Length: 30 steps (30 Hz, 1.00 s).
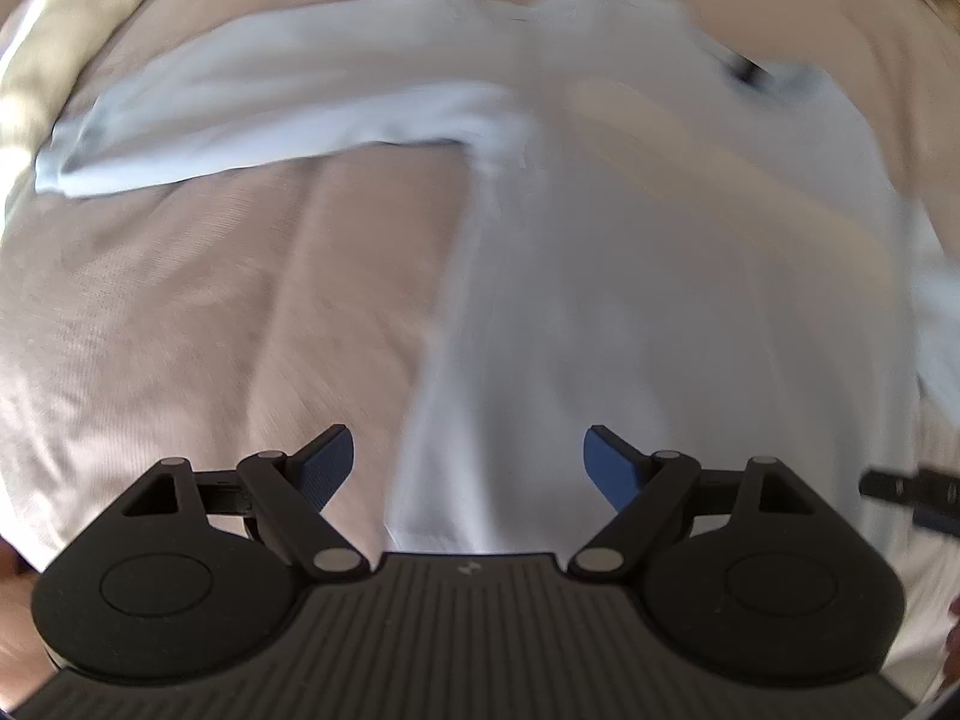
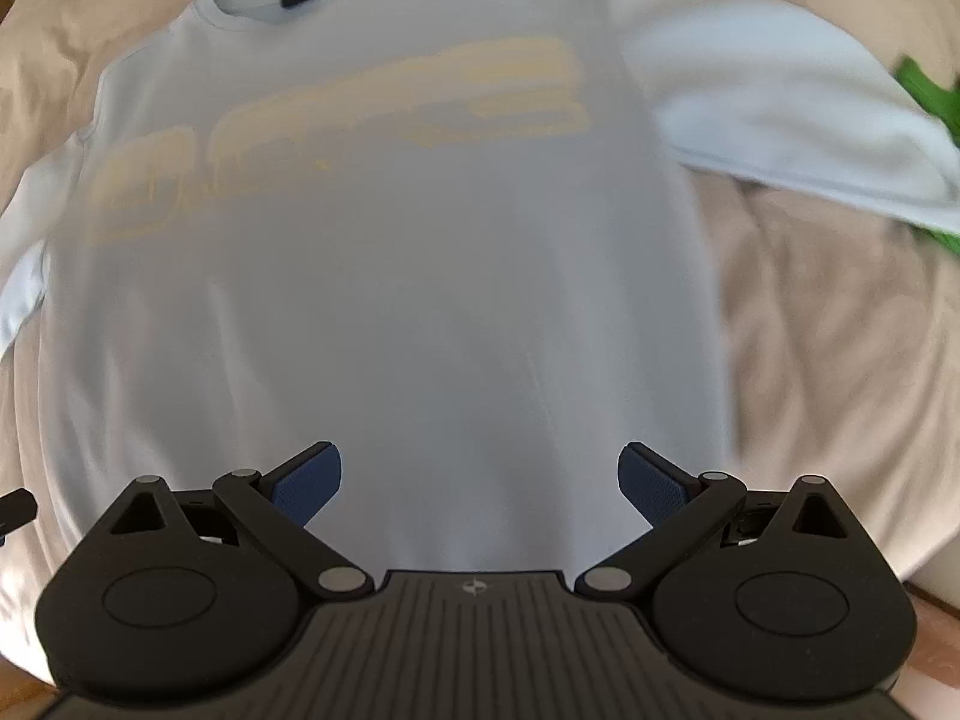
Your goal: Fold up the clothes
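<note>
Sweatshirt [image 2: 384,312]: laid flat on bed [image 1: 180,312], sleeves spread, ready for folding. Left gripper [image 1: 468,462], right gripper [image 2: 480,480]: fingers held wide apart, nothing gripped.

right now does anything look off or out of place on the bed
Mostly tidy: the light blue sweatshirt lies flat, front up, on the beige bedding. One oddity: a bright green item pokes out from under its sleeve at the right edge of the right wrist view; blur hides what it is.

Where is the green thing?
In the right wrist view, the green thing peeks out at the far right edge, beside the blue shirt's sleeve on the bed.
</note>
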Available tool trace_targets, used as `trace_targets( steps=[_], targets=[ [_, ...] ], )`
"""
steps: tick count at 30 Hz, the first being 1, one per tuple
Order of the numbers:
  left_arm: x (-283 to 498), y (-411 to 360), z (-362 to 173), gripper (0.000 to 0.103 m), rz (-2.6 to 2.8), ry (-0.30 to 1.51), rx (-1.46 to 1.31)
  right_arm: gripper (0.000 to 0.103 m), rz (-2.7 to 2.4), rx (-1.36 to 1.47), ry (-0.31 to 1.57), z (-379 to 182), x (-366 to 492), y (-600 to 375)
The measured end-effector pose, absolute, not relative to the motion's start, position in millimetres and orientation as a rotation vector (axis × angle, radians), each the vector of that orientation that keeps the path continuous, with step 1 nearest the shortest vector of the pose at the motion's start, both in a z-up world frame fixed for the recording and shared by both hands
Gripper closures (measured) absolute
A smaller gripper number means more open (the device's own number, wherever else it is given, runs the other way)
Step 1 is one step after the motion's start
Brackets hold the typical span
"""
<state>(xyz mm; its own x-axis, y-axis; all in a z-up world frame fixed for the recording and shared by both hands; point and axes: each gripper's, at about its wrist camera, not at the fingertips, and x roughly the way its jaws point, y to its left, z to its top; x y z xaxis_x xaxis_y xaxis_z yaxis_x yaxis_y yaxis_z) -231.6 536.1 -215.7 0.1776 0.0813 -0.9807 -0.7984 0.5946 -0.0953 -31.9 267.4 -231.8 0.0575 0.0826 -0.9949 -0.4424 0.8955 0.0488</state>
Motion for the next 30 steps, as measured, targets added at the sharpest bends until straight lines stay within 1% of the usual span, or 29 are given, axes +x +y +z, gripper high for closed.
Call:
trace_targets(
  steps=[5,7,11,17,21,22,23,24,25,26,27,30],
  targets=[
    [-258,621,-245,0.021,0.855,1.118,-0.914,0.002,0.401,-0.284,1.388,-248,-23,310],
    [-274,650,-249,0.021,0.926,1.039,-0.982,0.002,0.385,-0.265,1.346,-254,-21,319],
    [-310,697,-255,0.021,1.050,0.891,-1.088,0.002,0.352,-0.246,1.323,-268,-11,329],
    [-366,746,-274,0.021,1.235,0.691,-1.247,0.002,0.316,-0.247,1.332,-280,5,336],
    [-376,757,-283,0.023,1.299,0.617,-1.251,0.002,0.303,-0.240,1.347,-286,7,335],
    [-373,759,-283,0.026,1.305,0.625,-1.218,0.002,0.304,-0.234,1.351,-288,6,333],
    [-368,760,-281,0.044,1.308,0.638,-1.176,0.002,0.304,-0.229,1.354,-290,5,331],
    [-363,762,-280,0.071,1.311,0.652,-1.135,0.002,0.304,-0.224,1.356,-292,5,330],
    [-358,763,-279,0.080,1.314,0.665,-1.093,0.002,0.306,-0.219,1.357,-293,5,328],
    [-352,763,-274,0.093,1.318,0.672,-1.044,0.002,0.308,-0.212,1.358,-293,5,326],
    [-344,762,-268,0.096,1.324,0.676,-0.994,0.002,0.311,-0.206,1.359,-294,5,324],
    [-303,747,-230,0.099,1.263,0.685,-0.718,0.002,0.316,-0.167,1.346,-289,7,312]
  ],
)
